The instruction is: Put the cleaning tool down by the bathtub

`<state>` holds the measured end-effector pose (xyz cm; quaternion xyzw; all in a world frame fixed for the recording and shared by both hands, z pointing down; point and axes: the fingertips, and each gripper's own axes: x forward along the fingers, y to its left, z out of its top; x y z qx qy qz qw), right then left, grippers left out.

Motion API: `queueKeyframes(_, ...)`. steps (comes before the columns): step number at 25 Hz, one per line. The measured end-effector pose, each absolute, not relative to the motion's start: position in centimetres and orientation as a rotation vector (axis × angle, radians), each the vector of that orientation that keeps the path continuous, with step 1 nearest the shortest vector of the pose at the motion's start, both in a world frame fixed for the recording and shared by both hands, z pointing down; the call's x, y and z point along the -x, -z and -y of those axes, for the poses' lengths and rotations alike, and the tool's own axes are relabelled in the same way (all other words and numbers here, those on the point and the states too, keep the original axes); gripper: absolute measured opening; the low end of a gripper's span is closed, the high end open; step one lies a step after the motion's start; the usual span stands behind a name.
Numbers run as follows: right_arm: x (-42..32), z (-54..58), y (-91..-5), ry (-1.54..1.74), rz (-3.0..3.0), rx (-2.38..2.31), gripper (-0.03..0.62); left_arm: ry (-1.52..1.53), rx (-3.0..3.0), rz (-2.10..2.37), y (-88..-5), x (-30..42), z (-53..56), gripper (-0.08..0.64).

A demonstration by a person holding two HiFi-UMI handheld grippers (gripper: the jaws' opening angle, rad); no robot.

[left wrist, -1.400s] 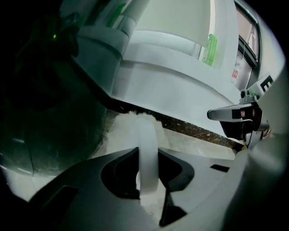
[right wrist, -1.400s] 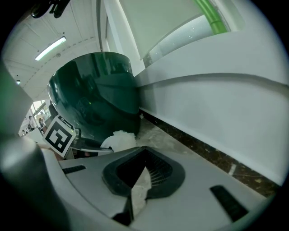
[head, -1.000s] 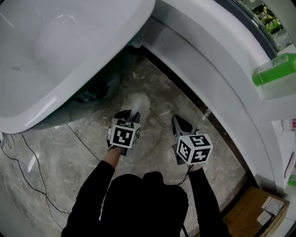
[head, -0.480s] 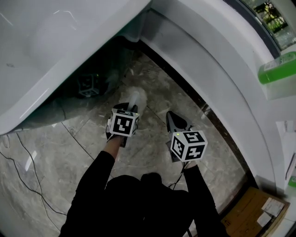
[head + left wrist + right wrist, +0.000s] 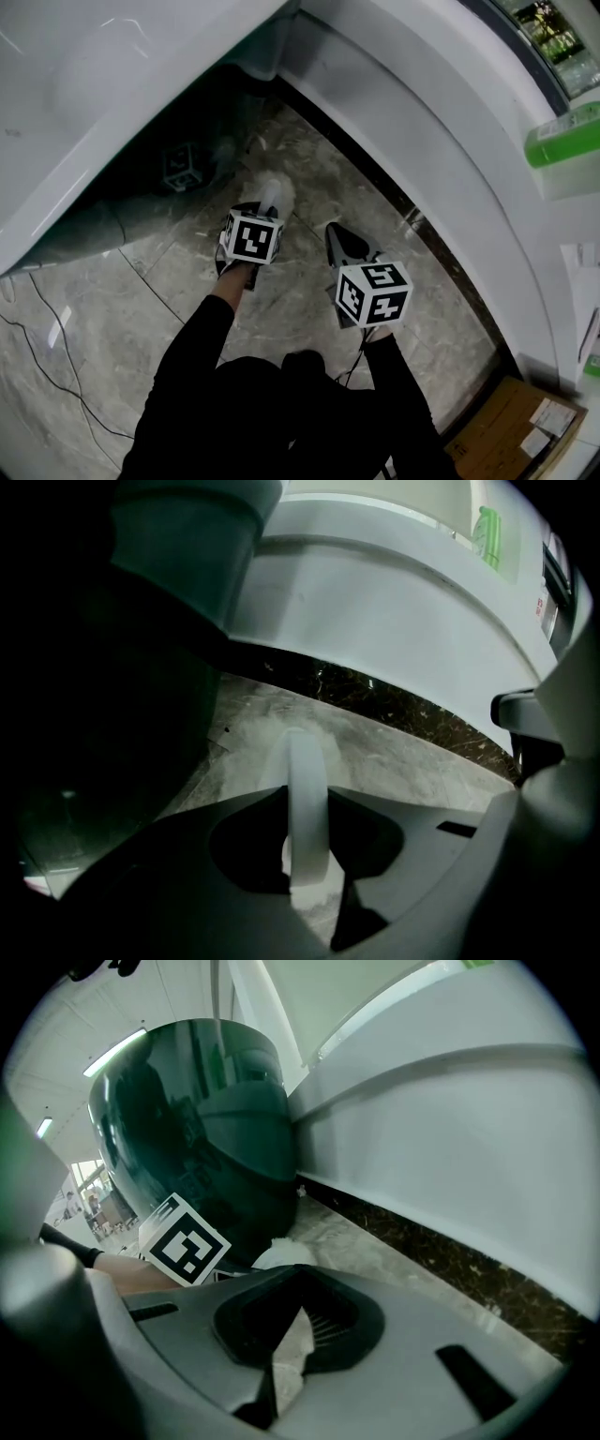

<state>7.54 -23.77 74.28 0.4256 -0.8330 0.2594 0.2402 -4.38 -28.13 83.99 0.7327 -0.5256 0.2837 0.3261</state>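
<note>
The cleaning tool is white, with a fluffy head [image 5: 275, 194] just above or on the marble floor beside the bathtub [image 5: 94, 112]. My left gripper [image 5: 262, 212] is shut on its handle [image 5: 306, 794], which stands upright between the jaws. In the right gripper view, the head [image 5: 282, 1254] shows past the jaws, next to the left gripper's marker cube [image 5: 184, 1239]. My right gripper [image 5: 339, 244] hovers to the right of the tool with its jaws shut on nothing. The tub's dark underside [image 5: 206, 1129] rises close behind.
A white curved ledge [image 5: 422, 122] runs along the right of the marble floor [image 5: 309, 309], with a dark skirting strip [image 5: 394, 700] at its foot. A green bottle [image 5: 562, 141] stands on the ledge. A cardboard box [image 5: 516, 422] is at lower right, a thin cable [image 5: 56, 356] at lower left.
Both grippers have shifted a little forward toward the tub, the right one drifting left. The tool stays held in the left gripper.
</note>
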Motion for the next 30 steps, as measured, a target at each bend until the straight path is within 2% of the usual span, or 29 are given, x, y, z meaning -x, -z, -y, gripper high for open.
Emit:
queueKeyframes(16, -8.1, 23.6, -74.7, -0.719, 2.263, -1.175, 0.000, -0.733, -1.878, 1.387, -85.2, 4.1, 29.1, 0.095)
queueKeyframes(30, -7.7, 23.5, -74.4, -0.724, 2.272, -1.172, 0.000, -0.651, -1.951, 1.396, -83.1, 4.4, 28.9, 0.120)
